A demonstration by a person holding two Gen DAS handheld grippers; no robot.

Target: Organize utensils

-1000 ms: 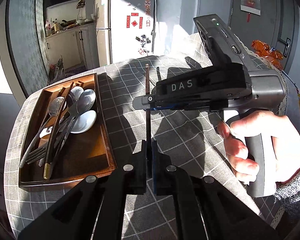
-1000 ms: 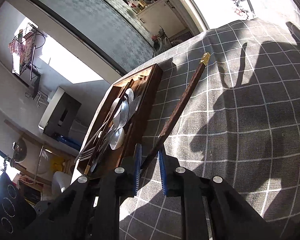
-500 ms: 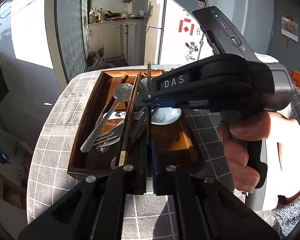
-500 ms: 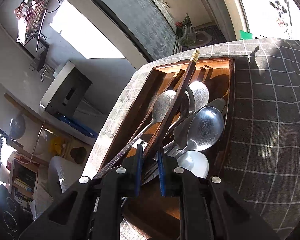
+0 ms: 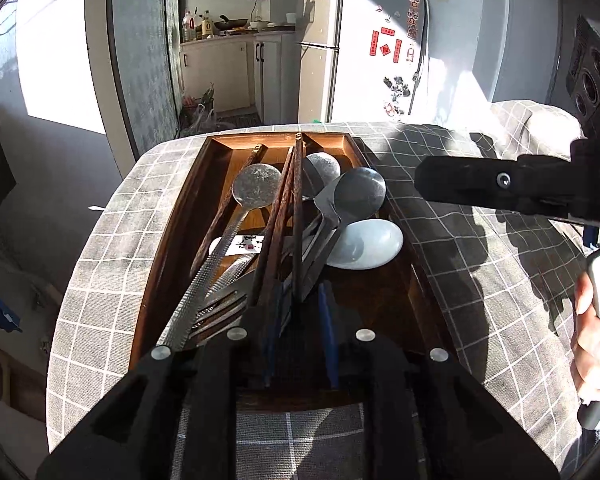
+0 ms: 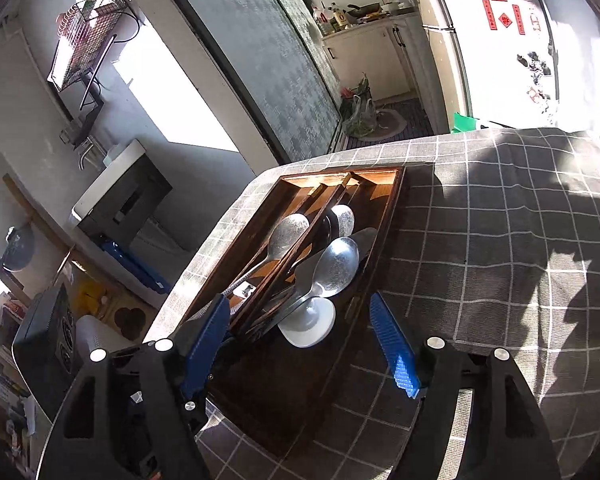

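A brown wooden tray [image 5: 172, 240] [image 6: 384, 232] on the checked tablecloth holds metal spoons [image 5: 358, 196] [image 6: 332, 268], forks [image 5: 220, 304], dark wooden chopsticks [image 5: 296, 208] [image 6: 288, 256] and a white ceramic spoon [image 5: 364, 244] [image 6: 310, 322]. My left gripper [image 5: 300, 312] is open just above the tray's near end, and a chopstick lies loose between its fingers, resting on the pile. My right gripper [image 6: 300, 340] is wide open and empty over the tray's near end. It also shows in the left wrist view [image 5: 500, 188], off to the tray's right.
The grey checked cloth [image 5: 480, 280] covers a round table whose edge drops off just left of the tray [image 5: 80, 280]. A fridge [image 5: 364, 40] and kitchen counter stand beyond the table. A black box and shelving stand on the floor to the left [image 6: 124, 204].
Both grippers carried a chopstick from the cloth over to the tray, then opened. The chopstick now lies in the tray. The right gripper has drawn away to the right.
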